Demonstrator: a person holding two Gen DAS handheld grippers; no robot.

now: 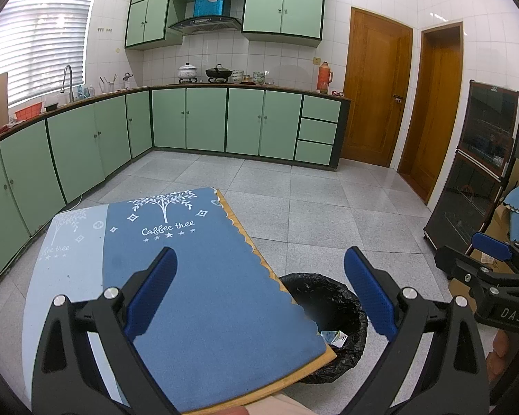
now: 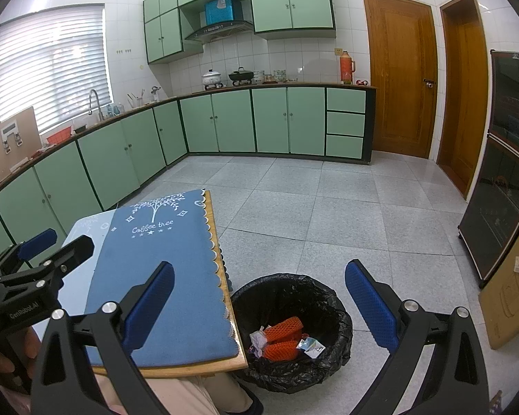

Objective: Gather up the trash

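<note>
A home kitchen: mint-green cabinets point(image 2: 225, 121) line the tiled walls, a range hood point(image 2: 219, 29) hangs over pots on the stove point(image 2: 240, 76), and a sink faucet point(image 2: 94, 100) stands beneath the blinded window point(image 2: 52, 65).

Daylight is pouring through the blinds point(image 1: 34, 45), washing them out; my views are staying sharp, bending strongly toward dark corners.

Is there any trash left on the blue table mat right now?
No: in the right wrist view the blue mat lies bare, while the orange foam nets and wrappers sit inside the black-lined bin.
</note>
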